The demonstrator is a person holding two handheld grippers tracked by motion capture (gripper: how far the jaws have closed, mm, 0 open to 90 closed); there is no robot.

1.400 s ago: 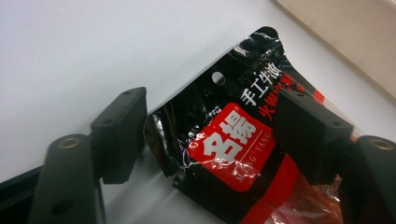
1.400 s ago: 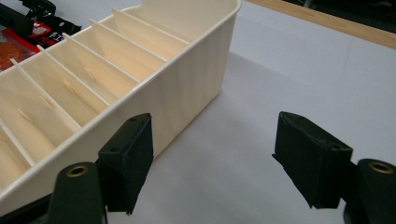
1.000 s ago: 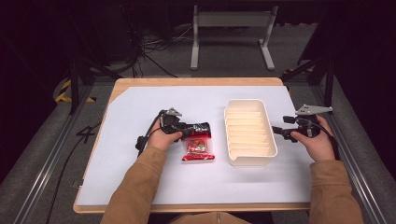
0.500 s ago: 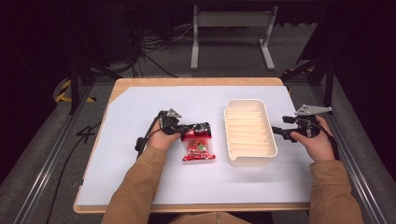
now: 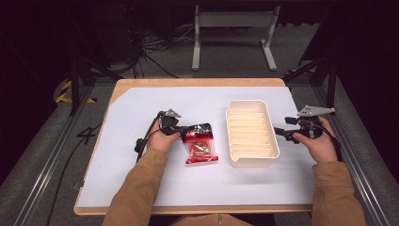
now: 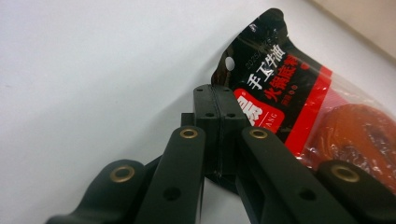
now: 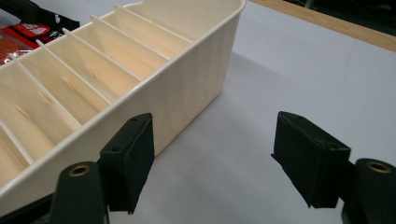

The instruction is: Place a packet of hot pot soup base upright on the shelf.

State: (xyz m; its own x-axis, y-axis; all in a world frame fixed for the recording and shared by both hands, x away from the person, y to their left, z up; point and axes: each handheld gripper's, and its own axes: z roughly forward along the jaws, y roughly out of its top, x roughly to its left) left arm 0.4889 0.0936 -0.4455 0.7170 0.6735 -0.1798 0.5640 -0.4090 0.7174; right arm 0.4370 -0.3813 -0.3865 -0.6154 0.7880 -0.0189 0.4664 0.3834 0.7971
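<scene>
Left hand-held gripper (image 6: 219,135) drawn back slightly, clenched on packet (image 6: 299,107) edge for lifting; right hand-held gripper (image 7: 212,163) released, waiting beside tray (image 7: 187,88) on counter (image 5: 141,117).

Red-black packet (image 5: 200,143) — cream, seemingly ribbed tray (image 5: 251,160).

White sheet (image 5: 141,188) covers wooden table (image 5: 197,82); cables (image 5: 160,44) beyond.
</scene>
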